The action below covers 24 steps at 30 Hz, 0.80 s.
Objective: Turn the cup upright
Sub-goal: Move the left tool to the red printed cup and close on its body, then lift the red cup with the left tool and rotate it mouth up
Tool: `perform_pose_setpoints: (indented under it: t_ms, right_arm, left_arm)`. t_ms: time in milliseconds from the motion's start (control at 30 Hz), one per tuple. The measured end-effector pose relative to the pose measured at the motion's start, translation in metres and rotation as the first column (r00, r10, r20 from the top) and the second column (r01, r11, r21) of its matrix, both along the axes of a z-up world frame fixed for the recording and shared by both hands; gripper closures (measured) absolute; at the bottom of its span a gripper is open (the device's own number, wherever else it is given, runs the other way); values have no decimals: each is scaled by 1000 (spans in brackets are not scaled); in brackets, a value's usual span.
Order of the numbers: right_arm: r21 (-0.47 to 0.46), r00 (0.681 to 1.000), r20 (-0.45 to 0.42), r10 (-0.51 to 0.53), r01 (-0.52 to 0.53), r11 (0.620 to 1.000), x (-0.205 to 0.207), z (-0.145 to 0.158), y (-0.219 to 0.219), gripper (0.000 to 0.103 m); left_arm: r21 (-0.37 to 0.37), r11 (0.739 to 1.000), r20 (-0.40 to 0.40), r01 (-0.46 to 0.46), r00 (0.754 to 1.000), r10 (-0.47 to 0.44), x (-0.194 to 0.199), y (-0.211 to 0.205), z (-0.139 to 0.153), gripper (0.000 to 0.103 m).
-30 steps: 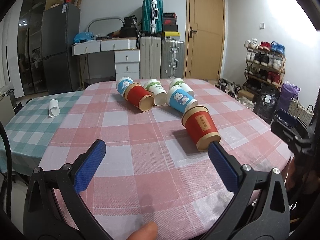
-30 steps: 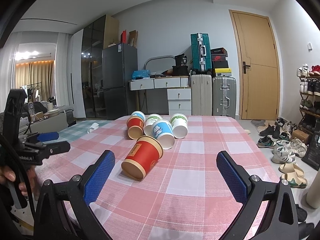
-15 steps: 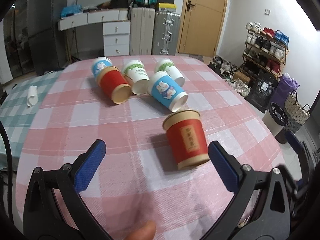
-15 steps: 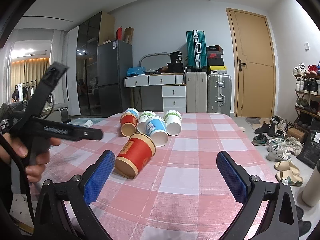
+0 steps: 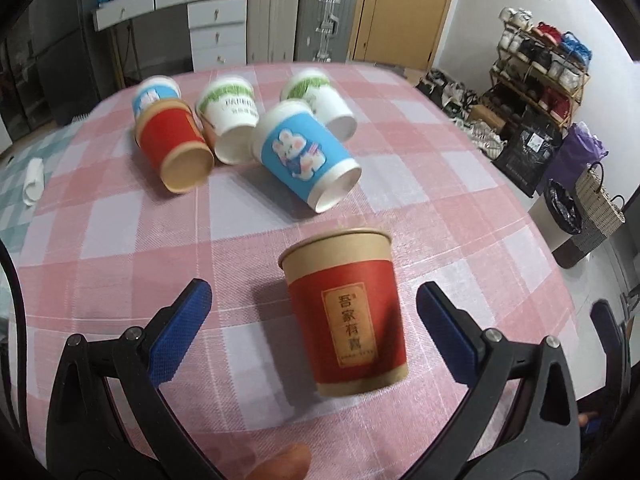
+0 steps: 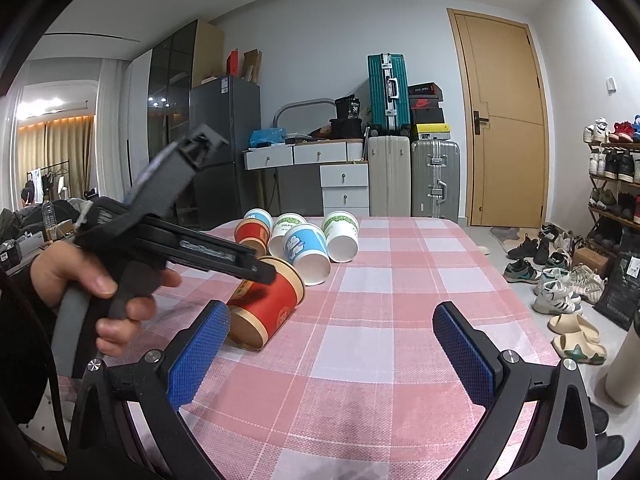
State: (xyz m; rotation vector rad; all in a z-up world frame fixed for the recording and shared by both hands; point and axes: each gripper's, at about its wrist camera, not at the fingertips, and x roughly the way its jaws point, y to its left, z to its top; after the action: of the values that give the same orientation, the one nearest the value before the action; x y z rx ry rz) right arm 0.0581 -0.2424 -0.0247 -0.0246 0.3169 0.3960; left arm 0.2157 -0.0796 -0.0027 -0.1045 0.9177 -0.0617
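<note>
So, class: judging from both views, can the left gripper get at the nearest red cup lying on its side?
Probably yes. The left gripper is open, the red cup lies between its fingers, and nothing stands between them; the other cups lie farther back.

You have a table (image 5: 120,240) under a pink-and-white checked cloth, and six paper cups lie on their sides on it. The red cup (image 5: 348,316) lies alone nearest the near edge; toward the far edge cluster a blue rabbit cup (image 5: 308,160), a second red cup (image 5: 176,148), two green-and-white cups (image 5: 230,120) and another blue cup (image 5: 154,92). At the left edge, on a green checked cloth (image 5: 12,184), lies a small white roll (image 5: 33,176).
</note>
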Motion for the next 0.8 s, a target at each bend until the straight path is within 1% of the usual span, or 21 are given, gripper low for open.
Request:
perform_pose_setpoints:
  t_ms: [100,133,200,233,367,400,433,467,567,800]
  right_arm:
    - [1,1000,-2,0,0,1000,1,-1,0,0]
    - [1,1000,-3,0,0,1000,2,-2,0,0]
    - [2,1000,-2,2,-2,1000,1,-2,0,0]
    - [1,1000,-2,1,-1,1000,1,-2,1,0]
    - [0,1000,-2,4,-4,1000,2,-2,1,0]
    - [0,1000,-2,6,-6,1000,2,-3,1,0]
    - [0,1000,-1,6,-6,1000,2,-3,2,0]
    - [0,1000,-1,6,-6,1000,2,-3,1,0]
    - [1,1000,1,5,-5,1000,2,-3,1,0]
    - [3,1000,0,5,-5,1000,3,-3,2,0]
  left_arm:
    - [-41,999,-38,-19,999,17,10,2,-11,2]
    - [-52,998,-50,-19,999,17,12,2,-15,4]
    - [-54,998,-62,-26,998,23,14,2,-20,6]
    - [-52,998,-68,-29,997,25,15,2,-21,8]
    - [-85,996,-101,-34,995,25,18,3,-26,24]
    - [-91,995,-103,-34,994,24,18,3,-25,25]
    - [-99,995,-104,-34,994,24,18,3,-25,30]
    - [-105,994,-107,-35,994,24,19,2,-24,38]
    - [-126,991,-117,-38,993,23,19,5,-24,39]
    - [-128,991,-109,-46,994,32,19,6,-20,41]
